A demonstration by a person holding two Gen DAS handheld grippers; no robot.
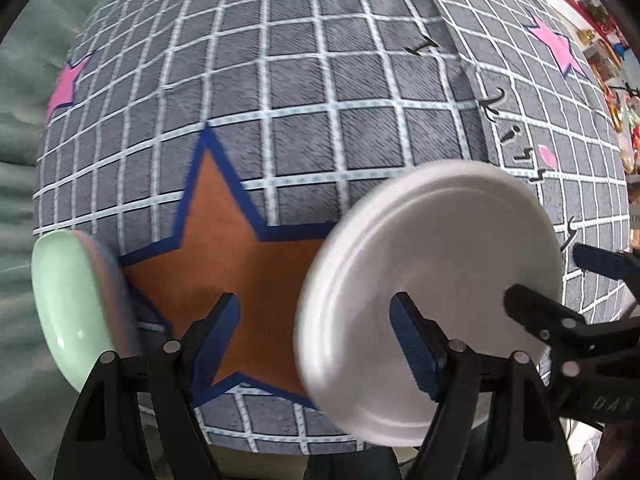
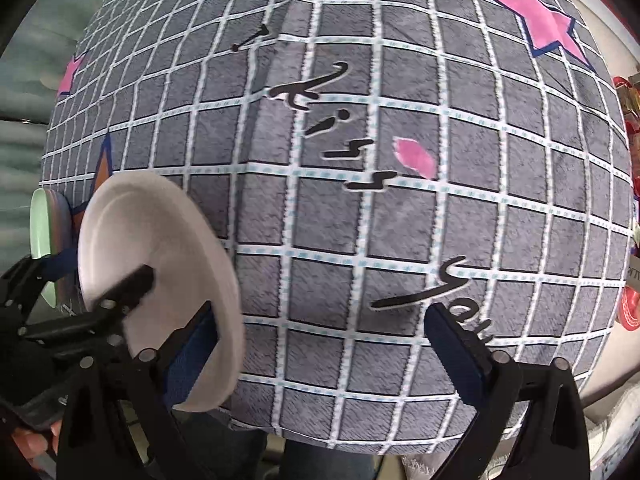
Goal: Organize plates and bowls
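Observation:
A white plate (image 1: 432,292) lies on the grey checked cloth (image 1: 312,80). My left gripper (image 1: 316,320) hangs over the plate's left rim, one finger above the plate and the other above the orange star (image 1: 224,248). It is open and holds nothing. My right gripper (image 2: 326,328) straddles the opposite rim of the white plate (image 2: 152,264), its left finger over the plate and its right finger over bare cloth, also open. A pale green plate (image 1: 68,304) tops a small stack at the cloth's left edge; in the right wrist view the green plate (image 2: 40,232) shows beyond the white one.
The cloth (image 2: 400,240) carries pink stars (image 2: 544,24) and black lettering (image 2: 320,92). A greenish surface (image 1: 20,140) borders it on the left, and red and gold clutter (image 1: 600,40) on the right. A person's hand (image 2: 32,448) holds the left gripper.

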